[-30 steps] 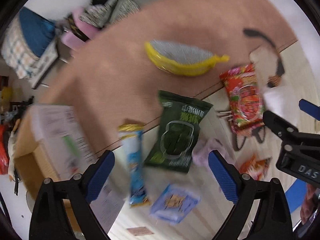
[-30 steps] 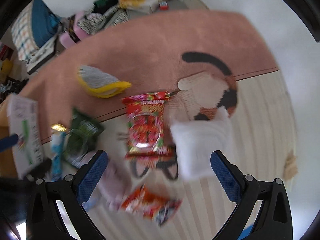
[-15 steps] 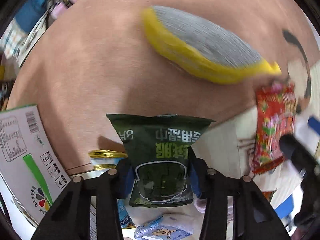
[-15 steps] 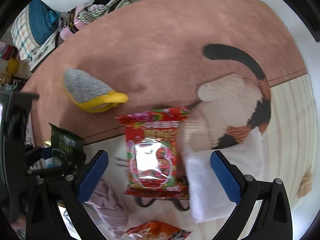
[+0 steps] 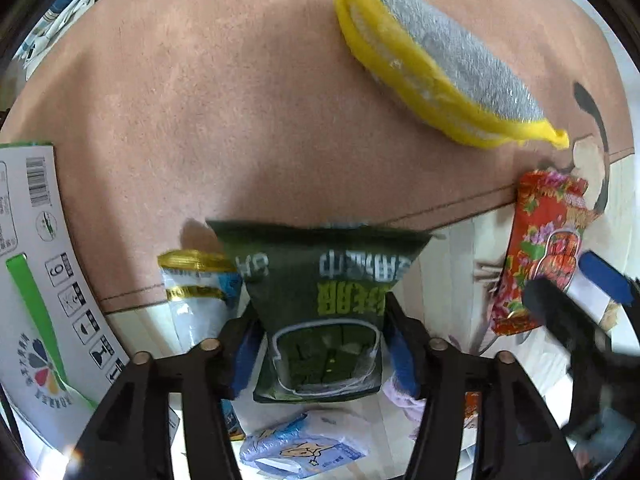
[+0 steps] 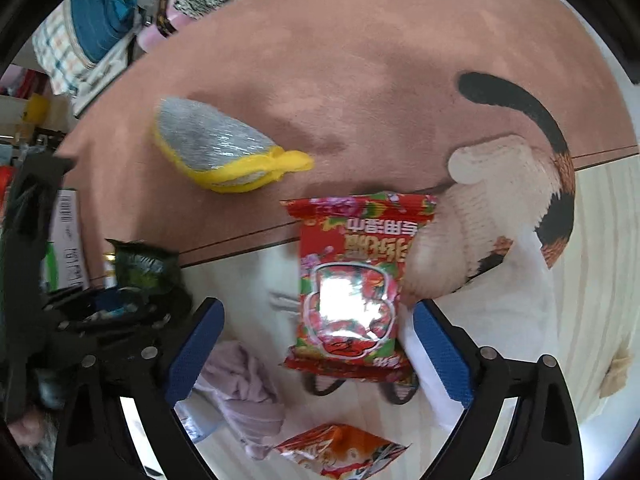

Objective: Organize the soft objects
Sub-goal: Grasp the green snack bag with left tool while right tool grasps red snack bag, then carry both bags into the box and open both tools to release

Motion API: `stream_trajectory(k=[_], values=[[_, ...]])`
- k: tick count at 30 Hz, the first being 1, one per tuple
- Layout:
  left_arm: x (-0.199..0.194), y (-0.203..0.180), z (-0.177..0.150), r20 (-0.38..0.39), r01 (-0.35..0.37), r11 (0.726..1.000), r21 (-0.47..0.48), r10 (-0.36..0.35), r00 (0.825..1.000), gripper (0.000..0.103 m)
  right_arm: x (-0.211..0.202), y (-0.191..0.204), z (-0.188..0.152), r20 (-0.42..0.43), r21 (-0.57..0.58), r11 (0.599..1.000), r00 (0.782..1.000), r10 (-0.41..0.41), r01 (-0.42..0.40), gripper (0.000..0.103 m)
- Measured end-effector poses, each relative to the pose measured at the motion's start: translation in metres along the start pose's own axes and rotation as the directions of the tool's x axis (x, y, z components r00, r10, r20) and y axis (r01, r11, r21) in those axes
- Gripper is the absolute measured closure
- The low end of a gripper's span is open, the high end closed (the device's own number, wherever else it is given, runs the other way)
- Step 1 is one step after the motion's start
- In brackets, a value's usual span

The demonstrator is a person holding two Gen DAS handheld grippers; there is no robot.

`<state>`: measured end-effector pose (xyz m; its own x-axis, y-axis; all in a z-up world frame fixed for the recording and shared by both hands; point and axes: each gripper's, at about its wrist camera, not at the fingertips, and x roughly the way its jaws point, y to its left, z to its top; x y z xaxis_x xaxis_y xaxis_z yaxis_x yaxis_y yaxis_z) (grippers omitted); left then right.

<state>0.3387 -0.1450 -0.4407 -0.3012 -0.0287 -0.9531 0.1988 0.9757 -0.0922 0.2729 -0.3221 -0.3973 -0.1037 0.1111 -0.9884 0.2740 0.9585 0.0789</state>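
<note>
Between my left gripper's [image 5: 324,354] pads sits the green snack bag [image 5: 320,304], gripped though the jaws have just eased wider. At twelve o'clock of my open, just-narrowing right gripper [image 6: 316,354] lies the red snack bag [image 6: 352,284]; I judge the next move is closing on it.

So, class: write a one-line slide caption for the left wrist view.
Left gripper straddles a dark green snack bag at the edge of the pink rug.

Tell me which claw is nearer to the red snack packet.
Right. The right claw straddles the red snack packet, open around it. The left claw sits off to its side, closed on the green snack bag.
</note>
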Motion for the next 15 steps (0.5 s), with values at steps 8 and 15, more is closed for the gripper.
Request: stream_trajectory(k=[8, 15], values=[[0.02, -0.013, -0.023, 0.008, -0.038, 0.999, 0.007, 0.038, 0.999, 0.055, 0.031, 0.008, 0.016, -0.032, 0.038, 0.999, 0.999, -0.036, 0.037, 0.03], [-0.019, -0.019, -0.023, 0.079, -0.053, 0.999, 0.005, 0.052, 0.995, 0.072, 0.016, 0.029, 0.012, 0.003, 0.042, 0.998, 0.999, -0.054, 0.053, 0.057]])
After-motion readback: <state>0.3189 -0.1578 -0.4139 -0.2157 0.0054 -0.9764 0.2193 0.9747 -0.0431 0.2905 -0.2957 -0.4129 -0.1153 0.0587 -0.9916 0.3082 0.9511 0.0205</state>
